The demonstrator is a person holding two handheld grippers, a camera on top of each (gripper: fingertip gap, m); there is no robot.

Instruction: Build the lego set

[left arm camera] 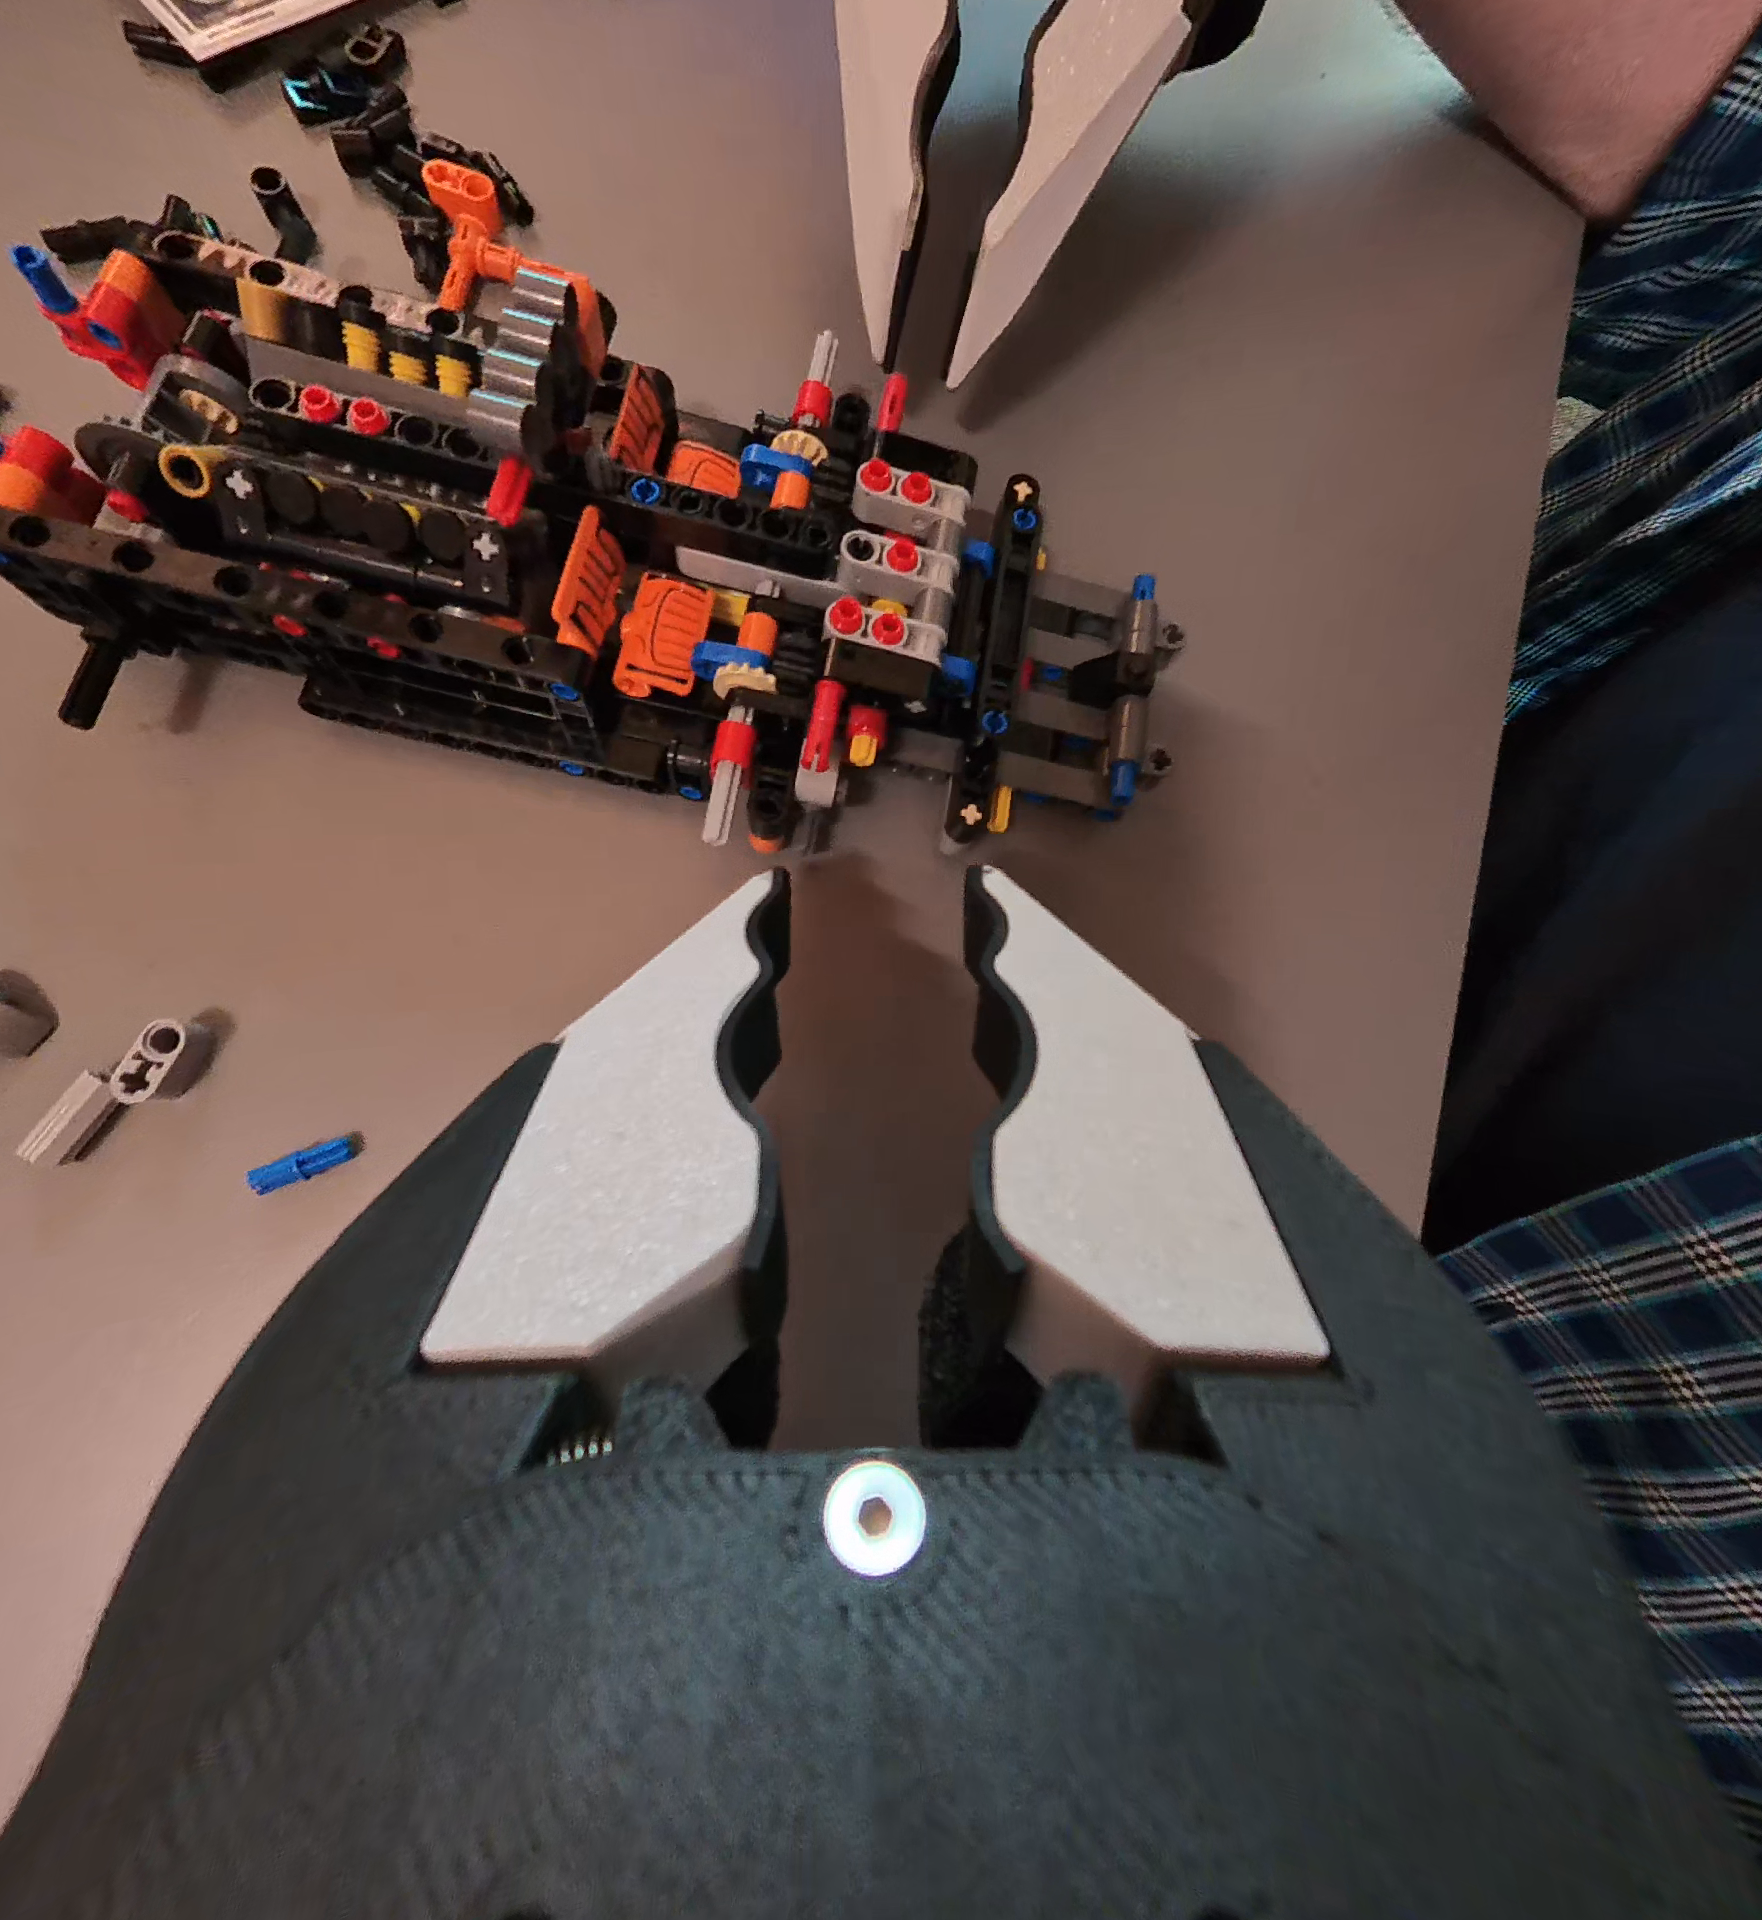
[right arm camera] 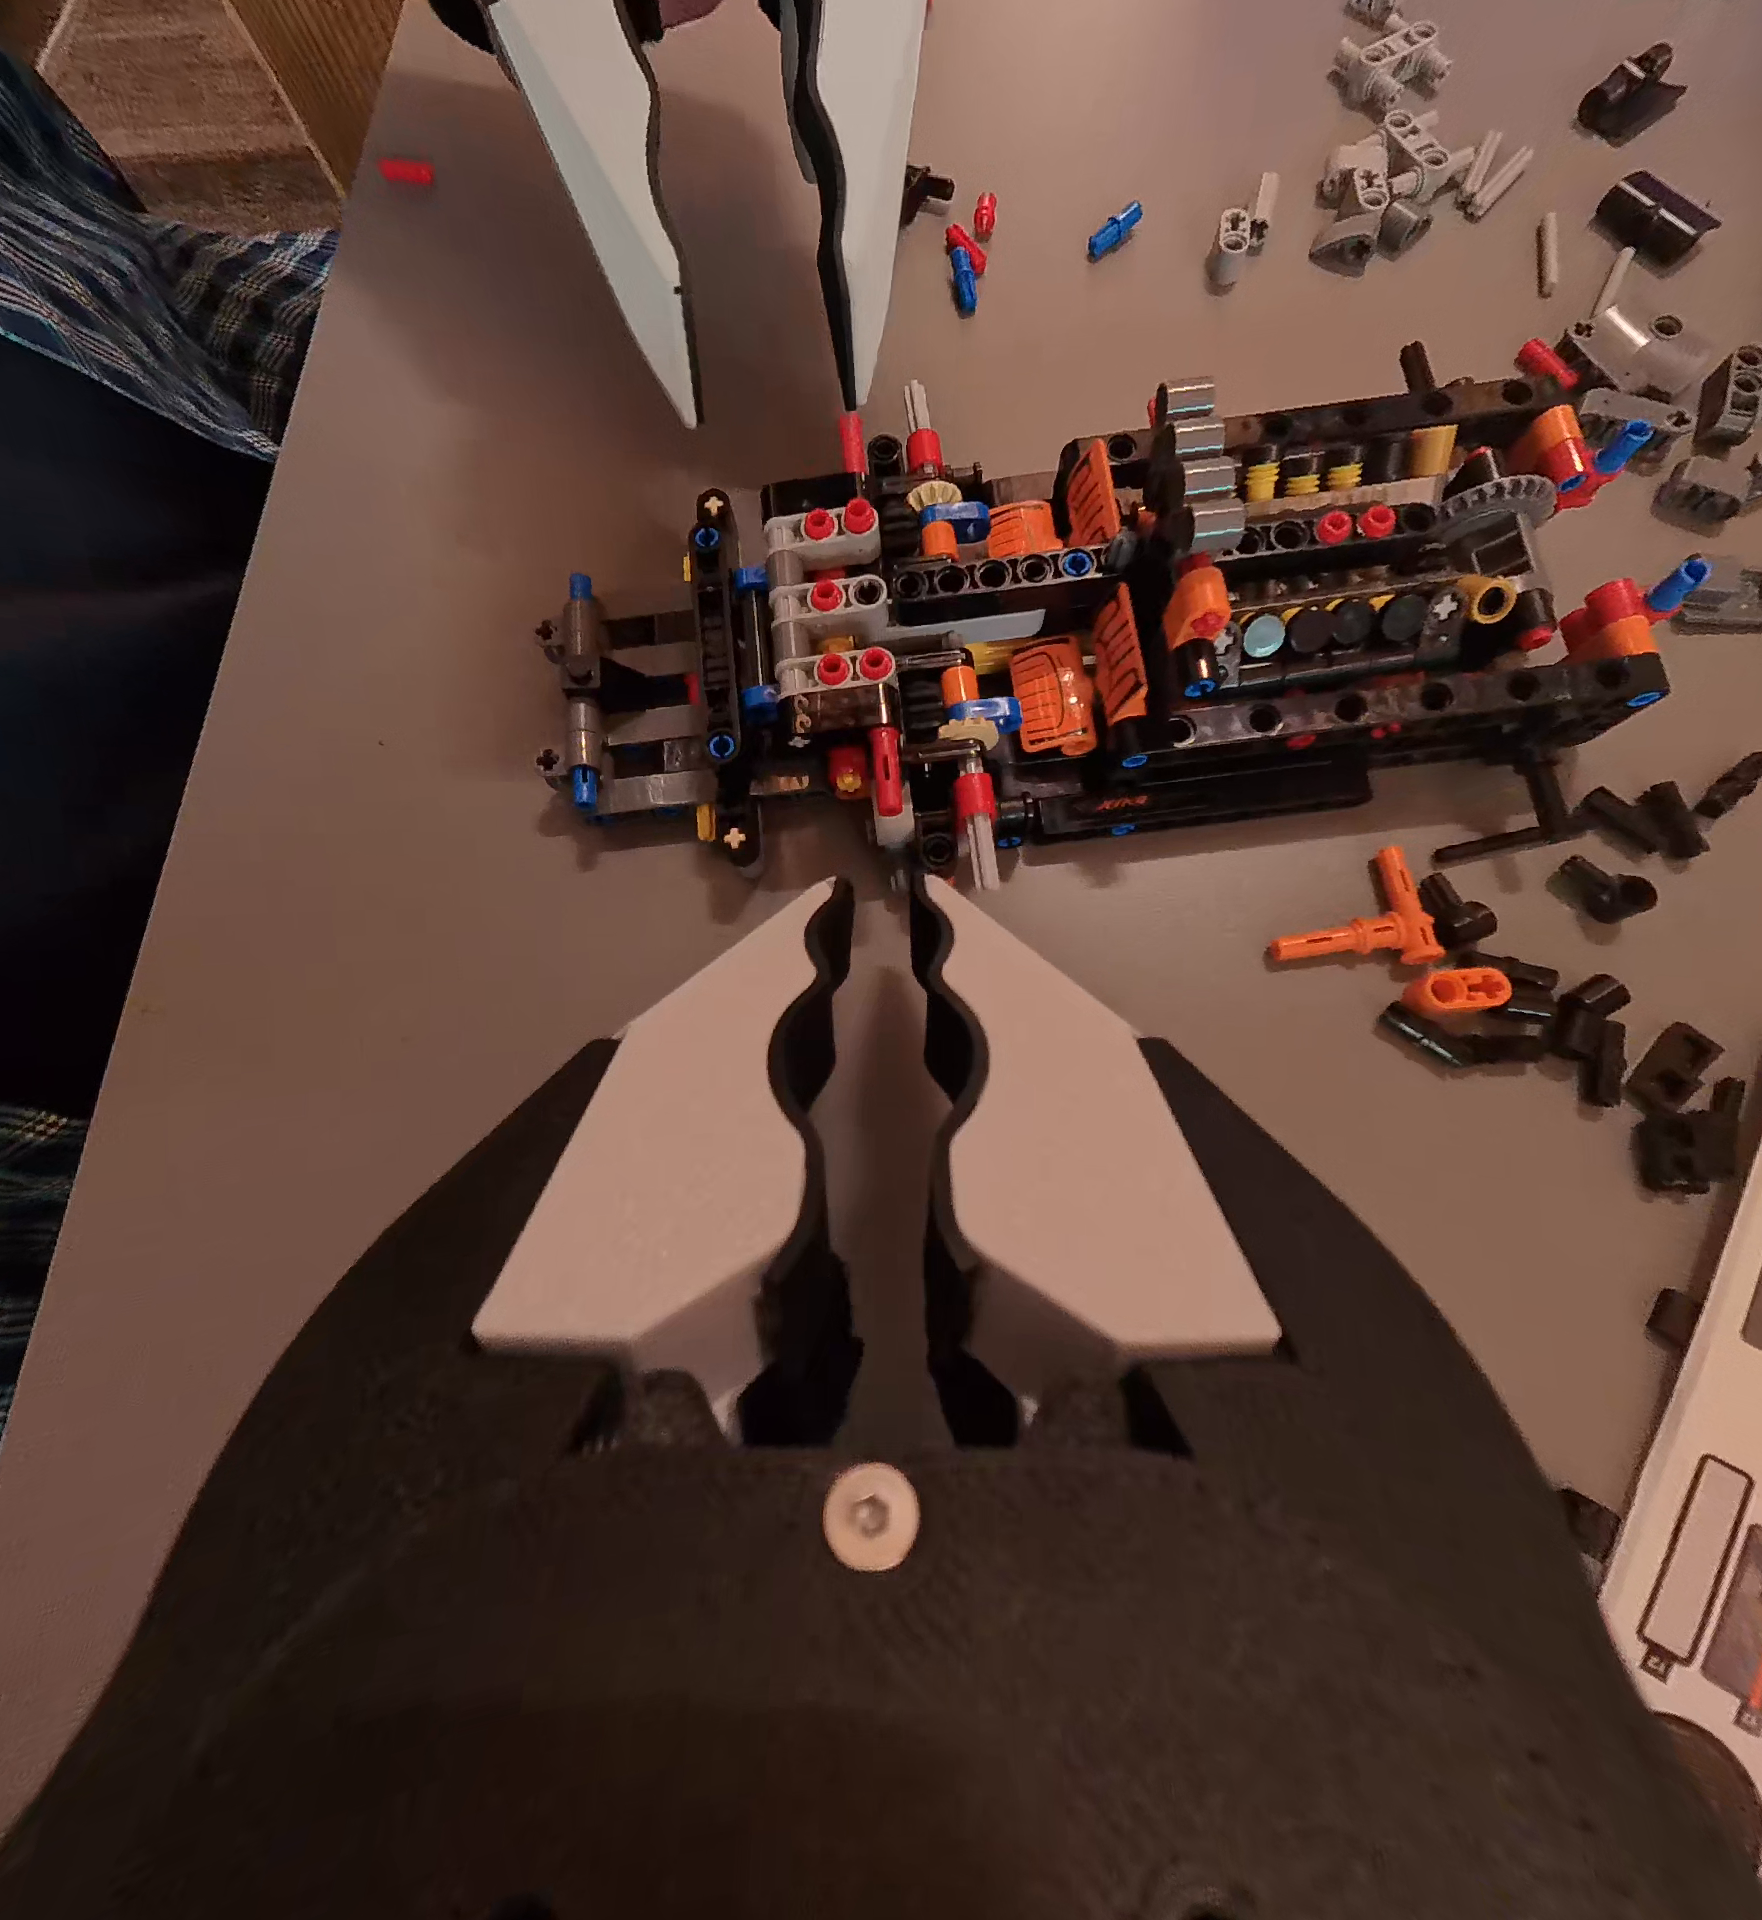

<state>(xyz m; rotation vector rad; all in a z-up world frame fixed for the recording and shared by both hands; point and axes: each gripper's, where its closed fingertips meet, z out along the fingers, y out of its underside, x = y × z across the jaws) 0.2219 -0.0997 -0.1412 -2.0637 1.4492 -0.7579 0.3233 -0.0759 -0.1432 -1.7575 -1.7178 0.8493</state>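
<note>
Both grippers flank the lego model [left arm camera: 565,561] across its front end.

Left gripper [left arm camera: 875,883] has its jaws apart and empty, tips just beside the model's near edge; right gripper [right arm camera: 882,894] has jaws narrowly parted, also empty, tips just short of the opposite edge. Model lies flat on the grey table [left arm camera: 441,935], loose grey and black pieces [right arm camera: 1396,156] scattered nearby, an instruction booklet [right arm camera: 1739,1455] at the side.
</note>
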